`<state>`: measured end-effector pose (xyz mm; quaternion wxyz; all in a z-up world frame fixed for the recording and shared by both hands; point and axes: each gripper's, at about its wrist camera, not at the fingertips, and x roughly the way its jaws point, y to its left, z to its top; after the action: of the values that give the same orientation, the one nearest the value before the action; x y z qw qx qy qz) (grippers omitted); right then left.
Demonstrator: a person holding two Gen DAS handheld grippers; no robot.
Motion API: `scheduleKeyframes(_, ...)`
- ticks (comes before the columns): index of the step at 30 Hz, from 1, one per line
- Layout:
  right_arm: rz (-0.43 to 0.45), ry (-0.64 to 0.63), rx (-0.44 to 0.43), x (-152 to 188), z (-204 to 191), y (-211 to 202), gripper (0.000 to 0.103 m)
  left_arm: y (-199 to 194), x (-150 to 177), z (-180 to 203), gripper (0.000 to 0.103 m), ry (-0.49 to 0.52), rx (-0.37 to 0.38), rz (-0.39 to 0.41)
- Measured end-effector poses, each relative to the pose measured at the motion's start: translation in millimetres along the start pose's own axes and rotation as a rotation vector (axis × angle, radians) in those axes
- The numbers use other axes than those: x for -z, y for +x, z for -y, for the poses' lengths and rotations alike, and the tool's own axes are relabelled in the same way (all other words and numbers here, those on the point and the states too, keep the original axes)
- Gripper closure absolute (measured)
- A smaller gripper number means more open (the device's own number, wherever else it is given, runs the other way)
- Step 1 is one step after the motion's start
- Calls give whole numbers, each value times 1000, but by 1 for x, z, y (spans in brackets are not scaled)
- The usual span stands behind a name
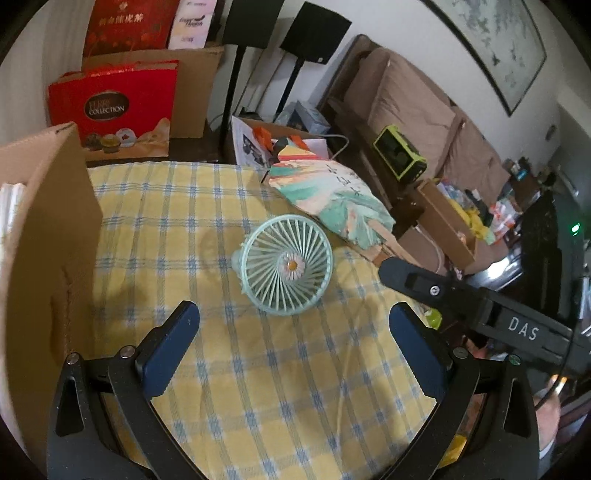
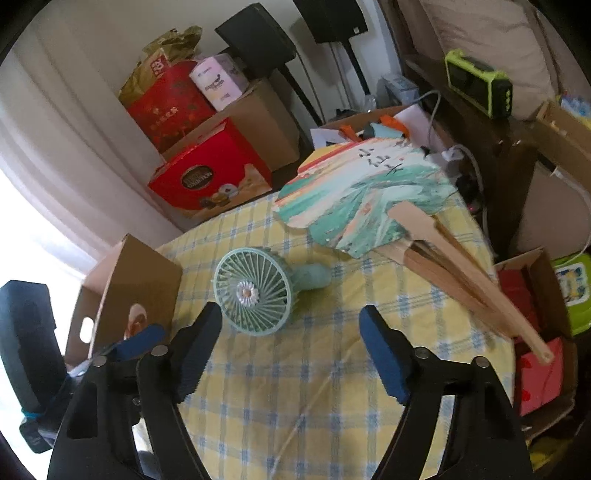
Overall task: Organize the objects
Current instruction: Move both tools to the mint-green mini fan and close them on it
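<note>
Cluttered living room, with a table (image 1: 258, 387) under a yellow-and-blue checked cloth (image 2: 295, 387) taking up the middle. Sitting mid-table: a small mint fan (image 1: 286, 264), grille tipped up toward the cameras, daisy badge at the hub, stubby handle pointing away in the right wrist view. Just behind it, a painted paper fan (image 2: 365, 199) lying flat near the far edge, with wooden fan sticks (image 2: 461, 273) trailing toward the right edge. Fan and paper fan close but not touching, far as can be told.

Left gripper (image 1: 295, 325) hovering just short of the fan, jaws spread wide, nothing between them but cloth. Right gripper (image 2: 291, 325) also spread wide and empty, left finger (image 2: 199, 343) near the fan's rim, no contact visible. Also poking into the left wrist view from the right, black body marked DAS.

Open cardboard box (image 1: 48, 236) standing on the table's left side, flap up. Beyond the table: red gift boxes (image 1: 110, 110), black speakers (image 1: 314, 31) on stands, a brown sofa (image 1: 413, 107), a lime-green radio (image 2: 480, 85).
</note>
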<state>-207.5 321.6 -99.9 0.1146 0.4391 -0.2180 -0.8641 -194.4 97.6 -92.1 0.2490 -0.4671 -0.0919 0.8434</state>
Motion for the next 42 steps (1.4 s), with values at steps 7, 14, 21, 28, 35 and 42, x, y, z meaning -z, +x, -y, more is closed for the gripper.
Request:
scheduleKeyframes(7, -51, 131, -125, -10, 20, 32, 43, 25, -9, -8, 0, 8, 14, 5)
scheduleKeyframes(14, -69, 162, -152, -15, 23, 50, 57, 44, -15, -11, 4, 22, 34, 9)
scheduleKeyframes(21, -86, 181, -173, -19, 31, 60, 64, 59, -16, -17, 10, -6, 68, 6)
scheduleKeyframes(28, -70, 205, -229, -29, 33, 60, 65, 70, -15, -12, 20, 27, 61, -16)
scheduleKeyframes(35, -107, 87, -207, -39, 13, 73, 58, 76, -14, -14, 20, 23, 71, -31)
scheduleKeyframes(42, -130, -35, -129, -35, -5, 77, 48, 83, -10, -9, 19, 46, 44, -54)
